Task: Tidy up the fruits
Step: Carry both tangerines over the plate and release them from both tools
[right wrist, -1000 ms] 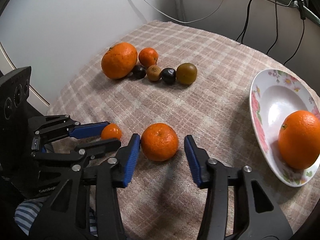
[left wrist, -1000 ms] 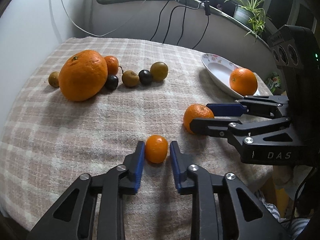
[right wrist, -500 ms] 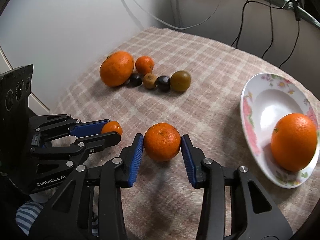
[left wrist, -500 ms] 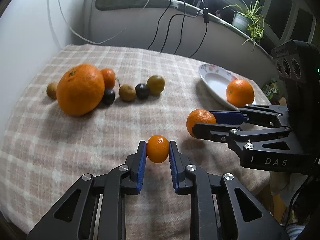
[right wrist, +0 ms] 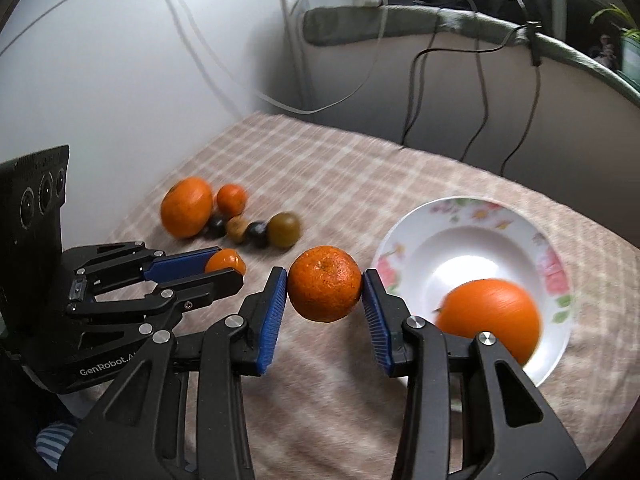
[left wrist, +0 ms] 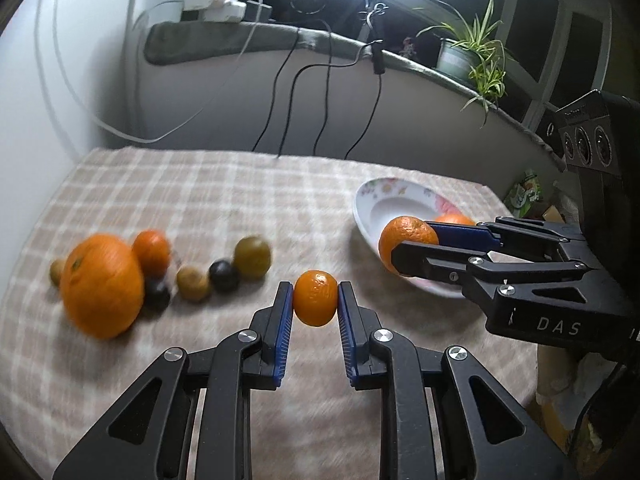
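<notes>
My left gripper [left wrist: 315, 300] is shut on a small mandarin [left wrist: 316, 298] and holds it above the checked cloth. My right gripper [right wrist: 325, 290] is shut on a medium orange [right wrist: 325, 289], lifted beside the flowered white plate [right wrist: 416, 224]. The plate holds one orange [right wrist: 490, 316]. In the left wrist view the right gripper's orange [left wrist: 406, 236] hangs at the plate's [left wrist: 372, 204] near rim. In the right wrist view the left gripper's mandarin [right wrist: 226, 261] shows at the left.
A cluster lies at the table's left: a big orange [left wrist: 102, 284], a small orange [left wrist: 152, 248], a green-brown fruit [left wrist: 252, 257] and several small dark and brown fruits. Cables hang down the wall behind. A potted plant [left wrist: 472, 60] stands on the ledge.
Both grippers closed on their fruits and lifted them off the cloth. Both have moved up and toward the plate; the right one's orange now sits by the plate's rim.
</notes>
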A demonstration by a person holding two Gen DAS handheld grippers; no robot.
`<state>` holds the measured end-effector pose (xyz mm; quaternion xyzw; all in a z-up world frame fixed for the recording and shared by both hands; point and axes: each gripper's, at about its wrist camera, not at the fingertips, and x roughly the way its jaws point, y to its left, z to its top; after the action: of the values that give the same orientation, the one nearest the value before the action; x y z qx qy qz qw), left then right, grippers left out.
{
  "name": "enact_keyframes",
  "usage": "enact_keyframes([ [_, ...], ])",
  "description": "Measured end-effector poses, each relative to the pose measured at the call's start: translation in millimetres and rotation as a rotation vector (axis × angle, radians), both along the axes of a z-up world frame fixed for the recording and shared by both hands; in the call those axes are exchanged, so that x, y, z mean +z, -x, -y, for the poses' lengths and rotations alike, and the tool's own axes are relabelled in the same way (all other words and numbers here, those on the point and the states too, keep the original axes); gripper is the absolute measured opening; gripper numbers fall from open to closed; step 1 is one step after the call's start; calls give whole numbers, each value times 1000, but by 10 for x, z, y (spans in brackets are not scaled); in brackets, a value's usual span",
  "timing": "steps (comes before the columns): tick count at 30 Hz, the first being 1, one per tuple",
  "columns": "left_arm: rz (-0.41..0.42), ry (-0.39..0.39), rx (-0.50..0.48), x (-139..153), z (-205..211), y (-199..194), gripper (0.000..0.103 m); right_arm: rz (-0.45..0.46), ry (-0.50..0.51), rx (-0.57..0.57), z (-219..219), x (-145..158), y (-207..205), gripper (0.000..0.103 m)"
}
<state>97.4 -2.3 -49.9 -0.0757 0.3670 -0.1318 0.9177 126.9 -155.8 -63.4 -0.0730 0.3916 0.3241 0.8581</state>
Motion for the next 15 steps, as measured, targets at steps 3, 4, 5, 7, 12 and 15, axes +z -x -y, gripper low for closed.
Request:
enact_keyframes([
  [3,7,2,-16,21,93,-106,20,9,-7,-25,101,26,-111,40],
  [4,6,4,-21,21,123,-141,20,12,-8,-34,132,30,-152,40],
  [5,5,6,-28,19,154,-179,20,13,-9,-42,155,32,-193,40],
  [7,3,7,-40,12,202,-222,20,14,-12,-58,204,28,-259,41],
  [12,-1,7,-61,2,313,-327,20,18,-15,-92,332,21,-409,41],
  [15,0,4,-69,6,366,-377,20,19,-10,-109,391,5,-498,40],
])
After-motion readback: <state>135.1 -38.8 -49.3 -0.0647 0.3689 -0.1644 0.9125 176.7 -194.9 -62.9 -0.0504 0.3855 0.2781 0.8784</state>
